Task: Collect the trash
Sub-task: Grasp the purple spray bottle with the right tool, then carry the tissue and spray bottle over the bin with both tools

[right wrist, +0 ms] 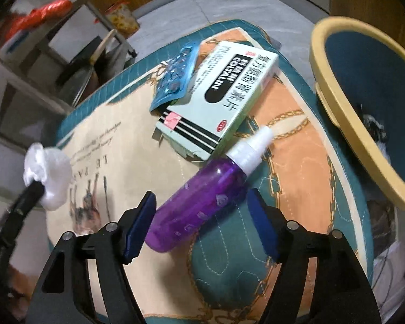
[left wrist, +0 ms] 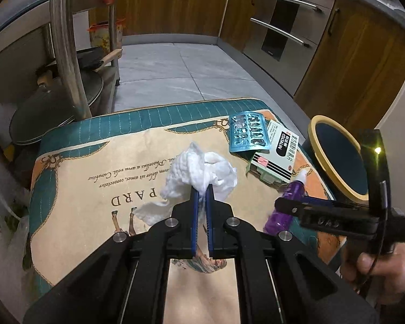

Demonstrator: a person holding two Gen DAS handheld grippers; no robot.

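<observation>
My left gripper [left wrist: 201,189] is shut on a crumpled white tissue [left wrist: 199,168] and holds it over the printed cloth [left wrist: 94,197]; the tissue also shows in the right wrist view [right wrist: 47,171]. My right gripper [right wrist: 201,197] is open, its blue pads on either side of a purple bottle [right wrist: 202,199] with a white cap that lies on the cloth; the pads do not press it. The bottle also shows in the left wrist view [left wrist: 289,197]. A pale green medicine box [right wrist: 218,97] and a blue blister pack [right wrist: 175,78] lie beyond it.
A dark blue bin with a yellow rim [right wrist: 334,86] stands right of the table, some white waste inside; it also shows in the left wrist view [left wrist: 337,159]. A metal rack with pots [left wrist: 59,102] stands at the left. Wooden cabinets and an oven [left wrist: 286,27] lie beyond.
</observation>
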